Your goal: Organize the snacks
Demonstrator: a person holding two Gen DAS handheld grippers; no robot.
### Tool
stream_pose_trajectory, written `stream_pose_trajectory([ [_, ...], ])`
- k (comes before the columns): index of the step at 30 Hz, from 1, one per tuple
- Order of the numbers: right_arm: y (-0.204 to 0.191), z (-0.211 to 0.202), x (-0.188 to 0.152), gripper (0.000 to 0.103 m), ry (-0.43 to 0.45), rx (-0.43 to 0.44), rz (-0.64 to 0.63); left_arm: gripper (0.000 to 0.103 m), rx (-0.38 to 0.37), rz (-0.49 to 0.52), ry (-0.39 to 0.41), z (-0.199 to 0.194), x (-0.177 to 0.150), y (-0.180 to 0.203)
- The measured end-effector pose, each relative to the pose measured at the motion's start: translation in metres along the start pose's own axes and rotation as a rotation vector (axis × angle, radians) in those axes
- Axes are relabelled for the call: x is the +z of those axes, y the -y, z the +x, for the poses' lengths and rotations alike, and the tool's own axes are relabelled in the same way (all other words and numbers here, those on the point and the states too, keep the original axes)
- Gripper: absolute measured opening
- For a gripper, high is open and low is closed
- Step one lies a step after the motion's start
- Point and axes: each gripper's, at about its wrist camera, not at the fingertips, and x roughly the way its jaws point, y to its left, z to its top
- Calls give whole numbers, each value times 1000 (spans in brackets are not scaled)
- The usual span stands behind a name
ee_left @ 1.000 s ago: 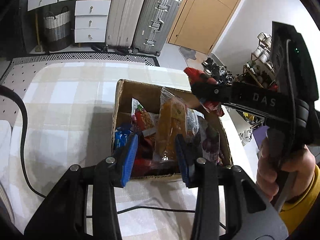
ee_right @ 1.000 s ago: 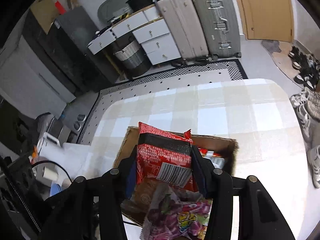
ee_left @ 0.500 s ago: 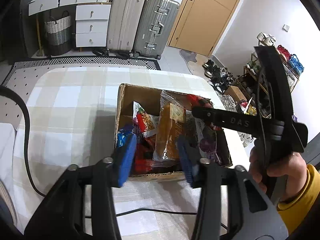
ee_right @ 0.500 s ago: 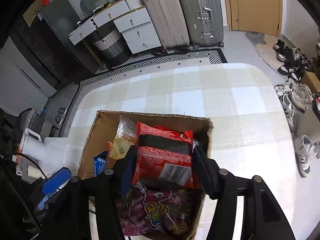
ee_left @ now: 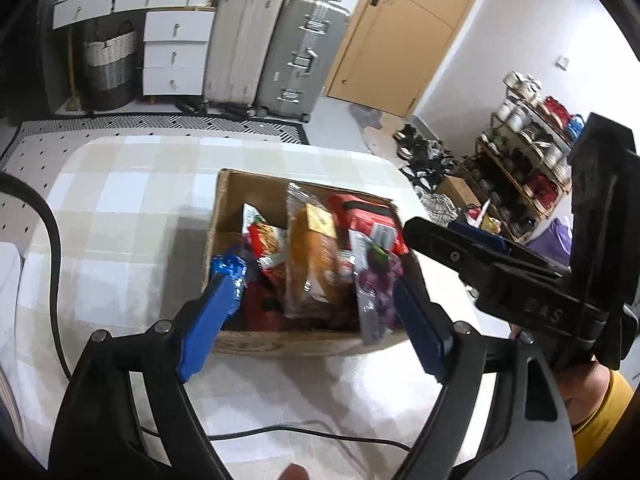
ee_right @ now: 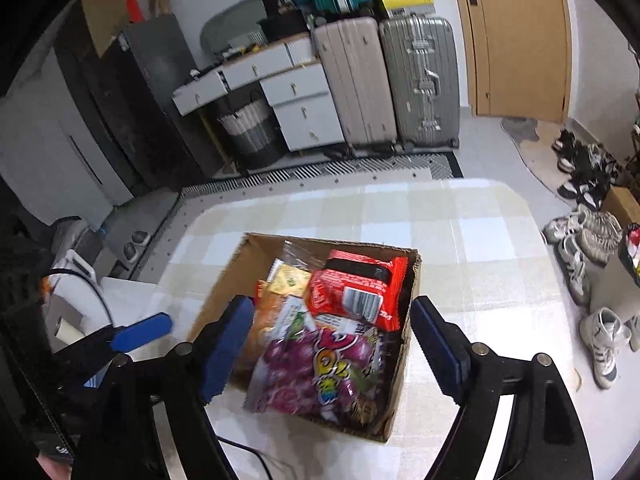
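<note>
while both tools [ee_left: 312, 320] [ee_right: 332, 344] spread apart empty, the cardboard box [ee_right: 400, 392] sits crammed with bright snack packets [ee_right: 356, 296].

The cardboard box [ee_right: 404, 364] is packed nearly full: a red packet [ee_right: 356, 292], a purple packet [ee_right: 320, 368] and an orange bag [ee_left: 316, 264] leave a gap only in its far left corner. Round the box the checked surface [ee_right: 460, 220] lies bare on its far and right sides. On its near side a black cable [ee_left: 280, 432] crosses the surface.
</note>
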Motion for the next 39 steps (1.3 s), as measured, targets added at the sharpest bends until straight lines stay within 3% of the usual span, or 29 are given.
stream_pose_trajectory([
  [6, -9, -51, -29, 92, 122, 3, -23, 89, 41, 52, 54, -29, -23, 16],
  [9, -14, -79, -52, 97, 186, 23, -23, 102, 86, 50, 101, -51, -45, 23],
  [20, -59, -163, -164, 101, 348, -32, -153, 102, 229, -21, 284, -151, -144, 29],
  [22, -66, -172, -183, 101, 379, -50, -171, 102, 279, -8, 311, -165, -164, 31],
  [29, -83, -189, -242, 101, 486, -143, -240, 102, 297, -10, 345, -191, -214, 29],
  [33, -83, -192, -265, 101, 537, -185, -255, 102, 349, 17, 416, -204, -239, 30],
  [37, -82, -189, -278, 101, 537, -176, -288, 102, 417, 100, 510, -214, -261, 37],
  [39, -82, -185, -280, 101, 529, -194, -305, 102, 433, 105, 499, -213, -262, 37],
])
